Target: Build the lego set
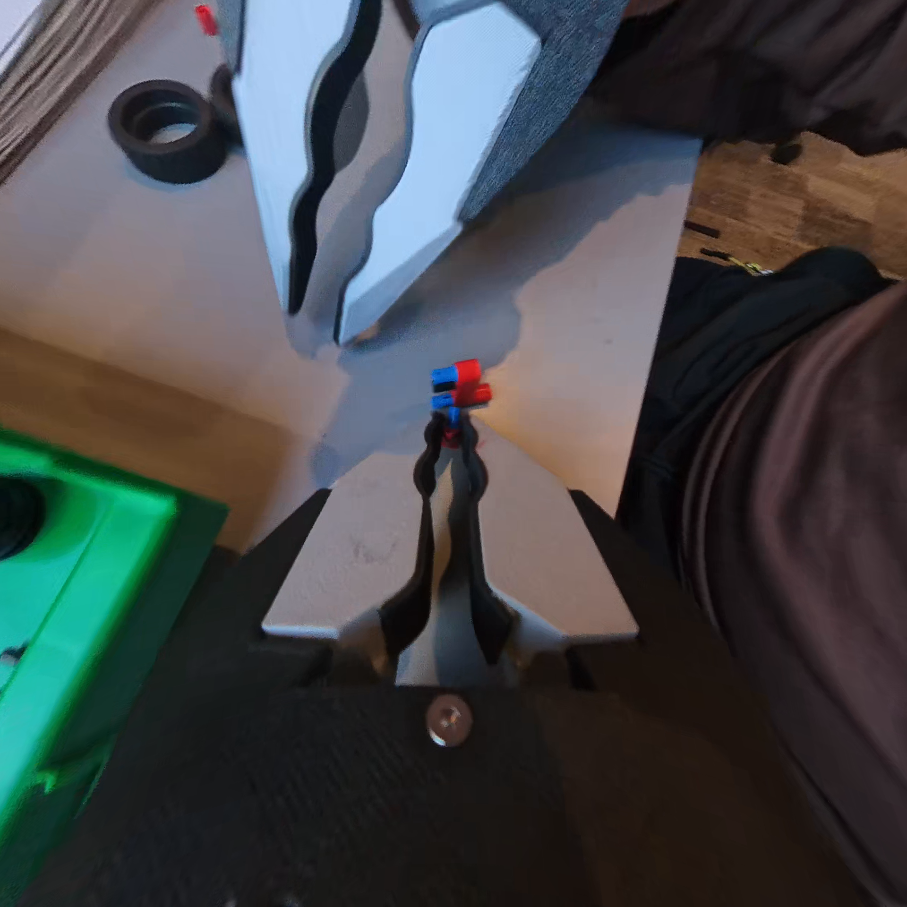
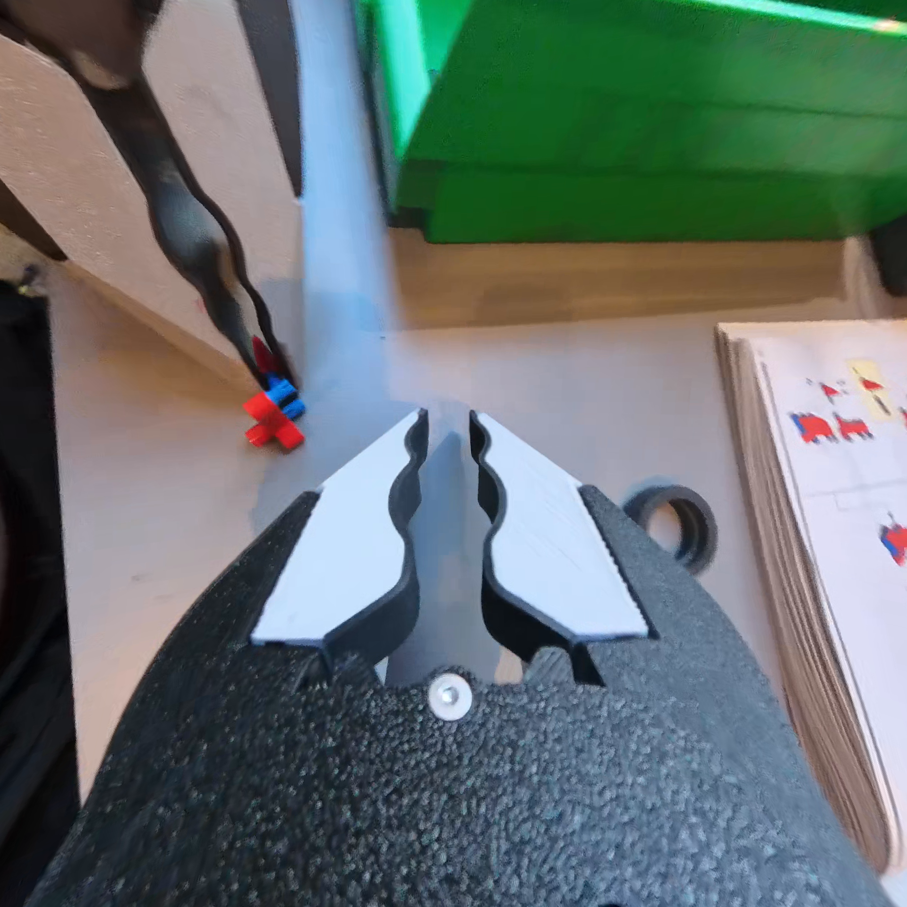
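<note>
The left gripper (image 1: 451, 432) is clamping a small lego assembly (image 1: 459, 390) of red and blue pieces with a thin black strip between, holding it over the table (image 1: 147, 294). Near the assembly, the right gripper (image 2: 447, 417) is hovering with fingers slightly apart, holding nothing.

A pale tabletop (image 1: 147, 275) lies under the tool, warm light across it; right of it, wood-patterned floor (image 1: 785, 206).
</note>
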Demonstrator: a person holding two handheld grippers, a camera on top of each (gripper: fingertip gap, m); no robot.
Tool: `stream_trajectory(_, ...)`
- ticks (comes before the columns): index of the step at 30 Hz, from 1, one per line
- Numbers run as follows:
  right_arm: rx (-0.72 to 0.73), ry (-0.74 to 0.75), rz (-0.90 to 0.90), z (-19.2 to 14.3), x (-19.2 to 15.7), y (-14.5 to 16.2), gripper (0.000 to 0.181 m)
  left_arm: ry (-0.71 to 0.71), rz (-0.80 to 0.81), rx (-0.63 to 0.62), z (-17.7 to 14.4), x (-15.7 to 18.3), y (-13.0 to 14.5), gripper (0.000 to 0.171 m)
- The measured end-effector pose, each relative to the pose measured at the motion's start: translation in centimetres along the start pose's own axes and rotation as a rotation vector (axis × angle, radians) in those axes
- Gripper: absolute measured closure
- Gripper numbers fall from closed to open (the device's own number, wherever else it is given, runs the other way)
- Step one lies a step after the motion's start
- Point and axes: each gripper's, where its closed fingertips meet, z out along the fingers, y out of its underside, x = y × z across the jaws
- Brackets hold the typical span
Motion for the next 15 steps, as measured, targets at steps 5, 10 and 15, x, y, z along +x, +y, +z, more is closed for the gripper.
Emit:
stream_trajectory(5, 0.22, 0.029, 0.088, -4.0, -1.9, -2.2, 0.169, -0.083, -0.131, 0.236, -2.9, -0.3, -2.0, 0.166)
stream_trajectory(10, 0.245, 0.034, -0.05, -5.2, -6.8, -3.1, 0.175, 0.095, -0.321, 0.469, -4.7, 1.8, -4.9, 0.166)
stream_trajectory(15, 0.245, 0.121, 0.016, -5.3, -6.0, -1.7, 0.152, 0.133, -0.383, 0.394, -3.4, 1.7, -4.2, 0.166)
